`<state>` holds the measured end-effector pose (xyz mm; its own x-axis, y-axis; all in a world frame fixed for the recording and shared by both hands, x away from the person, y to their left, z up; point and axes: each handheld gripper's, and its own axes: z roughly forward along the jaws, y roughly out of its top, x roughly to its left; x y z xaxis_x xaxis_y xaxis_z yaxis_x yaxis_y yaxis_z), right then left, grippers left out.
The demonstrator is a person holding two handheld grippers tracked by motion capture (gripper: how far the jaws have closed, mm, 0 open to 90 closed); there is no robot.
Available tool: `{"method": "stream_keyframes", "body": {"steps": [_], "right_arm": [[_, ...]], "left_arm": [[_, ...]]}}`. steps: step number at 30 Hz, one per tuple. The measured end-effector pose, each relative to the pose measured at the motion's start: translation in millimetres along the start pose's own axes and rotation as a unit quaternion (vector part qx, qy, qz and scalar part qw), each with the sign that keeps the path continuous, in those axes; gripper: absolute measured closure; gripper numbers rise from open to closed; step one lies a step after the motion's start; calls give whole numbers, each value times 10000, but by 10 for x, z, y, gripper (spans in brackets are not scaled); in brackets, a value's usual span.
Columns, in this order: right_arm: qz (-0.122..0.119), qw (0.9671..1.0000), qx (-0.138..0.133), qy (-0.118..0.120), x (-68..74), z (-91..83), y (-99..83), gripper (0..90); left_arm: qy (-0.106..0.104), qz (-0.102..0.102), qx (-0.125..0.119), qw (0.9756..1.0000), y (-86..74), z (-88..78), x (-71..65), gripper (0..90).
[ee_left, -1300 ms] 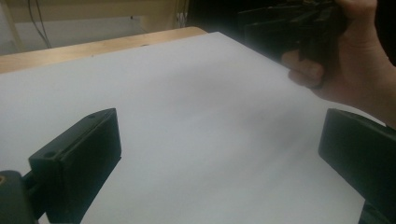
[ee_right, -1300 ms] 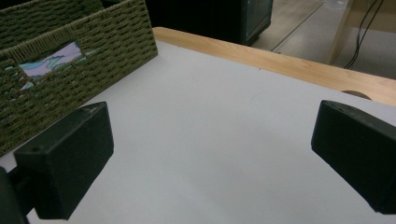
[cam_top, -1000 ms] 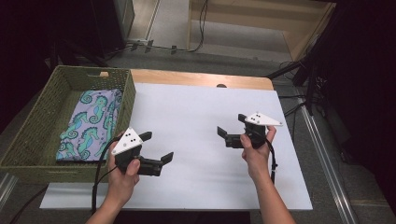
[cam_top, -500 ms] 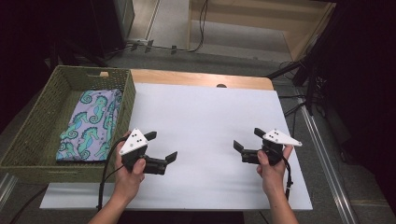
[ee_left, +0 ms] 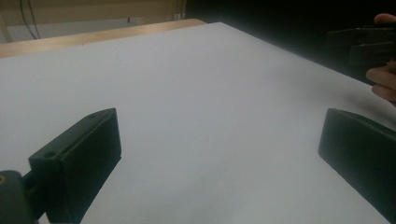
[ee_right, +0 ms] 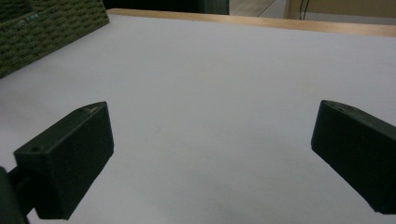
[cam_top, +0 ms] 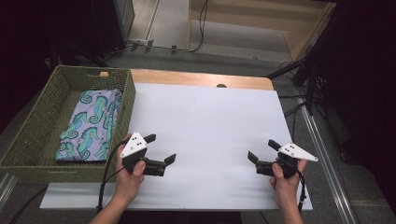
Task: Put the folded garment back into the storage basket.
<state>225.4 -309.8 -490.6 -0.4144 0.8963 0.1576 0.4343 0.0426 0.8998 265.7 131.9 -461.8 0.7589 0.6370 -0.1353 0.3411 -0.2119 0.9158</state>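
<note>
No readable text anywhere — no labels, brands, numbers.

High view sits above the near edge of the desk (cam_top: 205,121), looking forward and down across its whole white top, with the green basket (cam_top: 28,140) at the desk's left edge. Left gripper view rides low and close over the desk (ee_left: 196,93), jaws wide at the bottom corners, facing its far wooden edge; the right gripper (ee_left: 362,44) shows beyond. Right gripper view skims the desk (ee_right: 210,84) just as near, facing the basket (ee_right: 46,32) corner. All three share the white top.
</note>
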Motion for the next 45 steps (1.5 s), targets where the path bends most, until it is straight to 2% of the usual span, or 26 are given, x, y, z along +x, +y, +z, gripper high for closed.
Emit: {"method": "stream_keyframes", "body": {"steps": [5,8,11,15,19,27,45], "right_arm": [[19,9999,29,-96,-86,-85,-113,0],[147,9998,-39,-109,-149,-156,-157,0],[182,9997,-36,-163,-200,-236,-219,0],[196,9996,1,-190,-252,-310,-300,0],[290,9994,11,-195,-320,-363,-371,0],[154,9997,25,-192,-303,-369,-428,0],[305,9991,-173,-234,-317,-396,-464,0]], "left_arm": [[44,-7,45,10000,-81,19,21,0],[48,-3,63,10000,-134,19,35,0],[110,80,78,9999,-172,9,62,0],[129,-41,57,9999,-215,8,129,0],[191,20,94,9998,-264,25,149,0],[205,45,161,9996,-334,50,164,0],[191,-9,86,9998,-363,48,146,0]]}}
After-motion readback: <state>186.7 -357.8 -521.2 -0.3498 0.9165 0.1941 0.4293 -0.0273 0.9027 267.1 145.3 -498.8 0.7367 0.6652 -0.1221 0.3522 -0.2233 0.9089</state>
